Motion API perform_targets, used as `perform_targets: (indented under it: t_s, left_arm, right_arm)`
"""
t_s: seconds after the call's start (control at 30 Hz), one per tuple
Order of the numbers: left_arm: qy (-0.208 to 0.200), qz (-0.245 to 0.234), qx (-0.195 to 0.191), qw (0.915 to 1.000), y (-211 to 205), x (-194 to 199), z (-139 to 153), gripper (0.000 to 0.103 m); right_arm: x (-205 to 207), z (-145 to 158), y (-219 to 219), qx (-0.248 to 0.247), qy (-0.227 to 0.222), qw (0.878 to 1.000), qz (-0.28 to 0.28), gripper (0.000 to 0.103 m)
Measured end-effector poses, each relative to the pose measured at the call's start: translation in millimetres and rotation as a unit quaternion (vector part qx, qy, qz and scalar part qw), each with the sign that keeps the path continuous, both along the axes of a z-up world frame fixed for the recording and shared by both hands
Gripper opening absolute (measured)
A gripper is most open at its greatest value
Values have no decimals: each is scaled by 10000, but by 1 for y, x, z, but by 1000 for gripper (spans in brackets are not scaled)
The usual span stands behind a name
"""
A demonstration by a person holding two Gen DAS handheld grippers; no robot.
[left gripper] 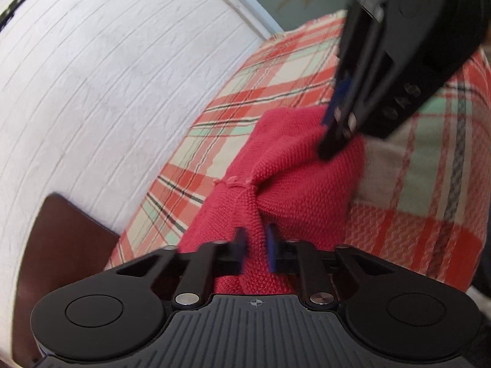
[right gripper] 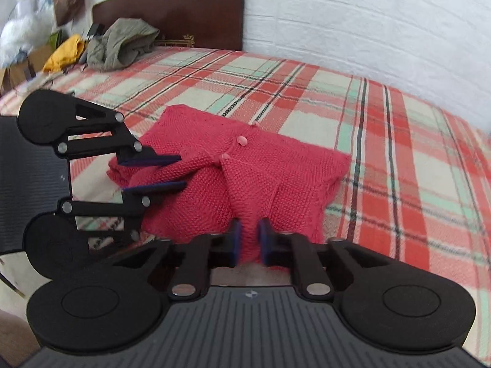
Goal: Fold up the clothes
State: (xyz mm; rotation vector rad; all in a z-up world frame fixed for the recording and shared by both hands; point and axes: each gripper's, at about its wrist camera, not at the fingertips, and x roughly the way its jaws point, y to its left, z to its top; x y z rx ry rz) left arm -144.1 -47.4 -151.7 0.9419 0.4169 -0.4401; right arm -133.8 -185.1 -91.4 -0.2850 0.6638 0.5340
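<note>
A red knitted cardigan (right gripper: 270, 165) with small pink buttons lies partly folded on the plaid bedspread (right gripper: 383, 141). My left gripper (left gripper: 256, 245) is shut on a bunched edge of the cardigan (left gripper: 285, 178). My right gripper (right gripper: 248, 239) is shut on another fold of the same cardigan at its near edge. In the left wrist view the right gripper (left gripper: 333, 141) comes down from the upper right onto the cardigan. In the right wrist view the left gripper (right gripper: 181, 171) reaches in from the left, its blue-padded fingers around the knit.
A white brick wall (right gripper: 368, 21) runs along the far side of the bed. A dark brown headboard (right gripper: 184, 9) stands at the back. An olive garment (right gripper: 125, 43) and a yellow garment (right gripper: 64, 52) lie heaped near the headboard.
</note>
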Motion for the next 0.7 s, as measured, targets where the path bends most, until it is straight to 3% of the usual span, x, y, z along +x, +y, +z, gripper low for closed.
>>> perform_targets:
  t_s: [0.13,0.2,0.3,0.37,0.5,0.57,0.7]
  left_arm:
    - [-335,308,29,9990,14,3,11,2]
    - [-174,409,-81,9990,21,7,11,2]
    - [-344,245,368,9984,17,-3,-8,7]
    - [-451,158,441,9979,13,-13,-11,11]
    - [-365,302,161,9987,16,-25,0,17]
    - [-358,375,149,9985,19,-31,4,26]
    - [-234,433,61,9988,21,-38,8,29]
  right_arm:
    - [-6,3,5,-418,-335,9985,143,7]
    - [-6,-5,9,-656,-206,9968,420,7]
    - [-7,-25,16,-936,-67,9939,587,7]
    - [-12,-24,17,-938,-183,9938,571,8]
    - [-12,-14,6,-510,-83,9978,409,11]
    - [-10,-10,-2,-176,78,9993,306,13]
    - [-9,-1,-15,371,298,9988,116,22]
